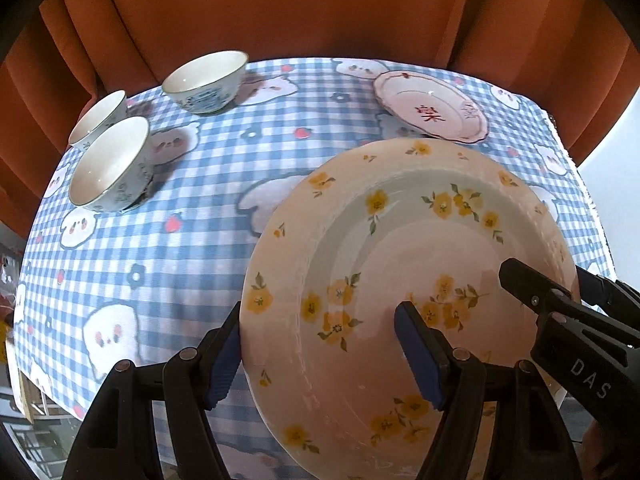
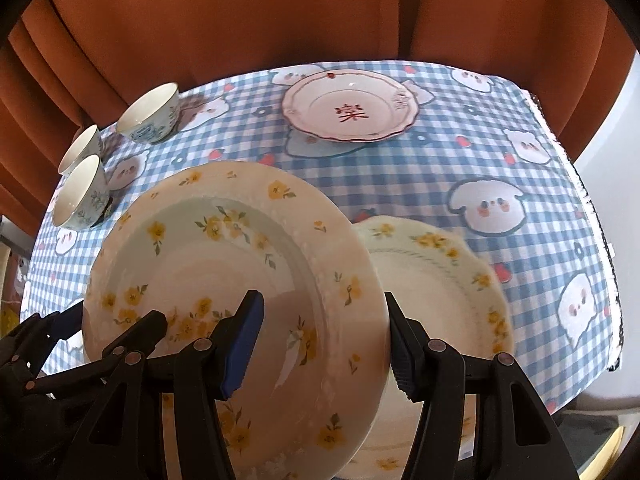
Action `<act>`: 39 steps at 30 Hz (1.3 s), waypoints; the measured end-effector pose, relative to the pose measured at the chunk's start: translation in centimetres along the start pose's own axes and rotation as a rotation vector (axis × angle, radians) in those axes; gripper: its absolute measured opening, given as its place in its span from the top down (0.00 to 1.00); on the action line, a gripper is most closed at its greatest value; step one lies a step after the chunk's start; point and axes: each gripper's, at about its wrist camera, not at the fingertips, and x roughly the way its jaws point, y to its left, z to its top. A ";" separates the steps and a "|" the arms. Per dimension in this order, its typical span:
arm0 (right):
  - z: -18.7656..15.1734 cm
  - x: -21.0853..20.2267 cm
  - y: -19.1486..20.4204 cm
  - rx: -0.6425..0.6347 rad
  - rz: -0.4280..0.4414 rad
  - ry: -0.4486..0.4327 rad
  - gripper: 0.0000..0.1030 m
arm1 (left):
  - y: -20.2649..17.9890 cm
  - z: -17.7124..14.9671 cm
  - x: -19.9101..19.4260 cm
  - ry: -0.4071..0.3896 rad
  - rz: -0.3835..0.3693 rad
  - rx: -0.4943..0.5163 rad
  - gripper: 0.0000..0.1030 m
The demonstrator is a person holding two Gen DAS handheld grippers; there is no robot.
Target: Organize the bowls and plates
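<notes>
Held thing: a large floral plate (image 1: 400,264), lifted clear of the bench (image 1: 224,168) and tilted, carried between both grippers.
Left gripper (image 1: 320,360): fingers (image 1: 420,356) clenched on the plate's left rim, one pad outside the edge, one on the inner face.
Right gripper (image 2: 324,344): fingers (image 2: 244,340) clenched on the opposite rim in the same way, one pad in, one out.
Why two grips: my judgement is that a plate this wide and smooth would swing or slip from a single pinch; opposite holds keep it steady.
Likely target: a scalloped floral plate (image 2: 440,264) lies on the bench just beyond and below the held one, a plausible stacking base.
Other plate: a pink-rimmed plate (image 2: 348,108) with a red character sits at the far side, well apart.
Bowls: three blue-patterned bowls (image 1: 108,164) are grouped at the far left, two of them touching or nearly so.
Materials: glazed ceramic throughout, glossy and hard; the held plate has a deep well, broad rim and yellow flowers.
Surface: a blue checked cloth with cartoon faces, soft, slightly rumpled.
Backdrop: an orange curtain (image 1: 280,4) in folds.
</notes>
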 end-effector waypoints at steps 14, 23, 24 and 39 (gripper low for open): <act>-0.8 -0.6 -8.2 -0.008 -0.014 -0.019 0.40 | -7.7 -1.0 1.3 0.002 -0.030 -0.021 0.28; -2.0 0.3 -11.9 -0.013 -0.039 0.028 0.40 | -10.9 -2.4 3.1 0.054 -0.059 -0.032 0.28; -2.0 0.4 -12.2 -0.011 -0.039 0.031 0.40 | -11.2 -2.4 3.3 0.059 -0.061 -0.030 0.28; -1.8 2.0 -14.8 0.015 -0.055 0.065 0.41 | -12.9 -2.5 5.7 0.114 -0.086 -0.032 0.28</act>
